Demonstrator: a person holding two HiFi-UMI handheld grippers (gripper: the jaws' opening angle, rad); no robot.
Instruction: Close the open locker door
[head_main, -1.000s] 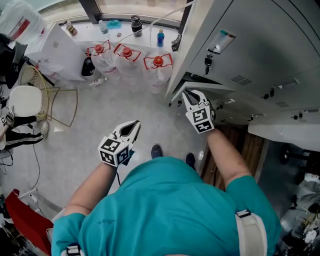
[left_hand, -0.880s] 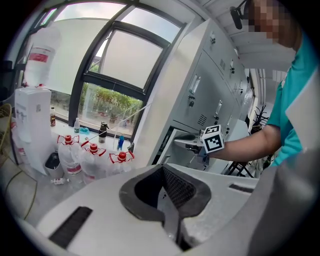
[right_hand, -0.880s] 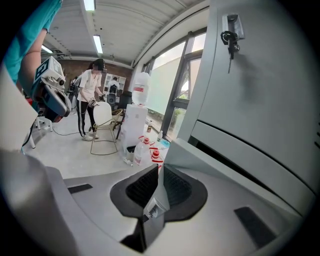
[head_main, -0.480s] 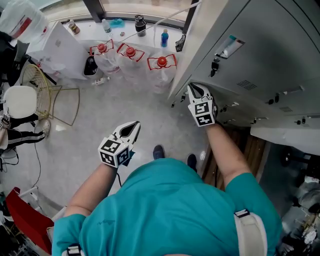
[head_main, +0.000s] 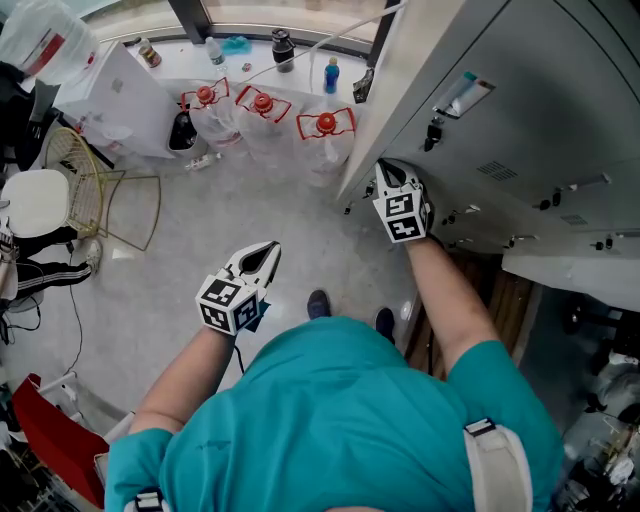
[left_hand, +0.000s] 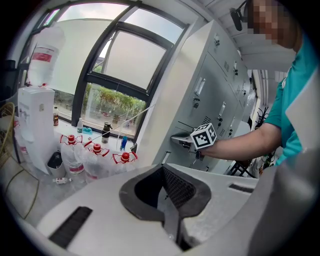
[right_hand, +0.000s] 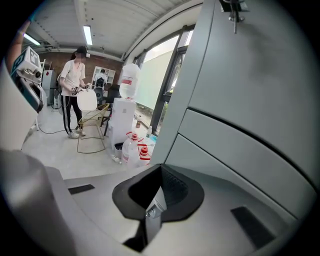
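Since a second ago our right gripper has travelled up against the lockers, and the locker door that stood out from them has swung almost flush. Nearest us, our left gripper hangs over the floor, tips together on nothing. Further out, the right gripper has just been closing its jaws; they now meet with nothing between them, tips at the door. That door sits in the row below the key; whether it has latched we cannot tell. We judge it light, stiff sheet metal, too smooth to pinch, and best pushed on its face near the free edge.
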